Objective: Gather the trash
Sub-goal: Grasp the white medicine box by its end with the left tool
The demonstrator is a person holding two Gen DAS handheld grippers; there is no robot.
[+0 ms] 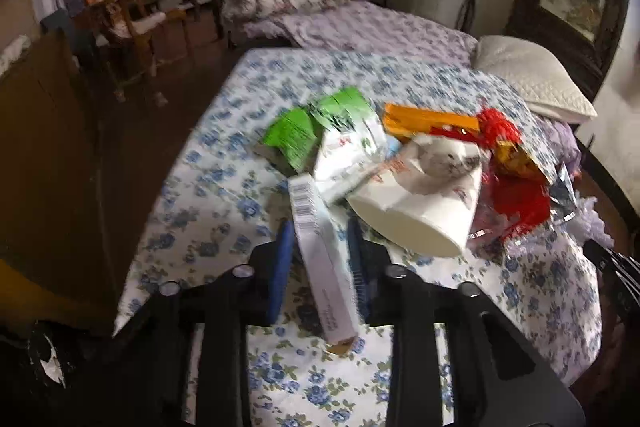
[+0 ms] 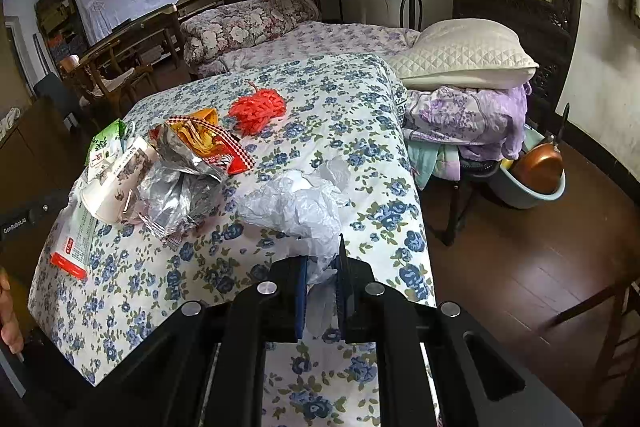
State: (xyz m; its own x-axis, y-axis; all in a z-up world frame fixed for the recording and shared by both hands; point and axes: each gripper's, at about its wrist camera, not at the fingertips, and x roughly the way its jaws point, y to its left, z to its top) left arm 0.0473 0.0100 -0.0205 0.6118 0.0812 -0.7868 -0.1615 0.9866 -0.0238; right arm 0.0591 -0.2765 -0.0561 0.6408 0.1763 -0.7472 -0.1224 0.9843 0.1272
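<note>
The left gripper (image 1: pixel 318 251) has its jaws clenched on a long white carton (image 1: pixel 320 263) with a barcode on one face; its long axis runs from near the camera up and away toward the trash heap, tilted slightly left, above the flowered bed cover (image 1: pixel 208 187). Just beyond lie a green packet (image 1: pixel 296 135), a toppled paper cup (image 1: pixel 424 211) and red-and-orange wrappers (image 1: pixel 516 195). The right gripper (image 2: pixel 322 291) pinches a crumpled clear plastic bag (image 2: pixel 296 207) near the bed's right edge, with bare wooden floor (image 2: pixel 520 267) beside it.
</note>
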